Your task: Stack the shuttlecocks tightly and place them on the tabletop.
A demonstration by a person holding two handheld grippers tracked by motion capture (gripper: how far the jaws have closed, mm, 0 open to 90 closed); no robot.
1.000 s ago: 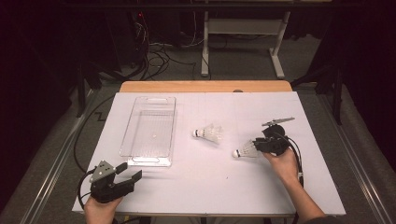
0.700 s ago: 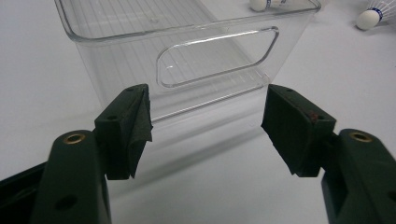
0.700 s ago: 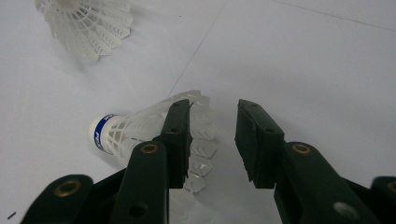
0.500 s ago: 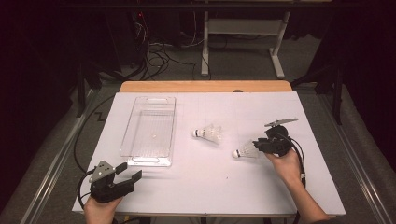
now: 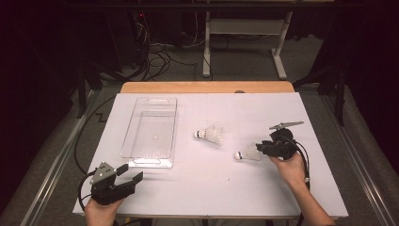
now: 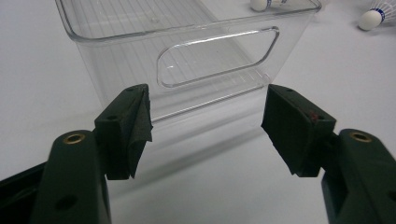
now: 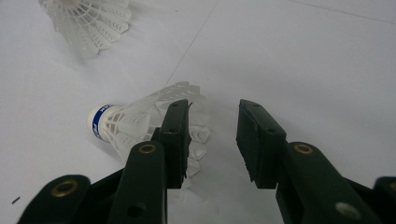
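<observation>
Two white shuttlecocks lie on the white table. One shuttlecock (image 5: 210, 134) rests mid-table, seen again at the top left of the right gripper view (image 7: 88, 18). The nearer shuttlecock (image 5: 248, 153) (image 7: 140, 121) lies on its side, blue-banded cork pointing left. My right gripper (image 5: 263, 148) (image 7: 212, 135) is open at its skirt. The left jaw overlaps the feathers and the right jaw stands clear of them. My left gripper (image 5: 129, 174) (image 6: 208, 126) is open at the table's front left, facing the handle end of a clear plastic bin (image 5: 149, 162) (image 6: 187, 56).
The bin holds nothing and runs lengthwise toward the table's far edge. A wooden strip (image 5: 207, 87) borders the far side. Beyond it the floor carries cables (image 5: 160, 52) and a white stand (image 5: 244, 28). Each gripper trails a black cable.
My right gripper has shifted slightly beside the near shuttlecock. The left gripper, the bin and the other shuttlecock have stayed where they were.
</observation>
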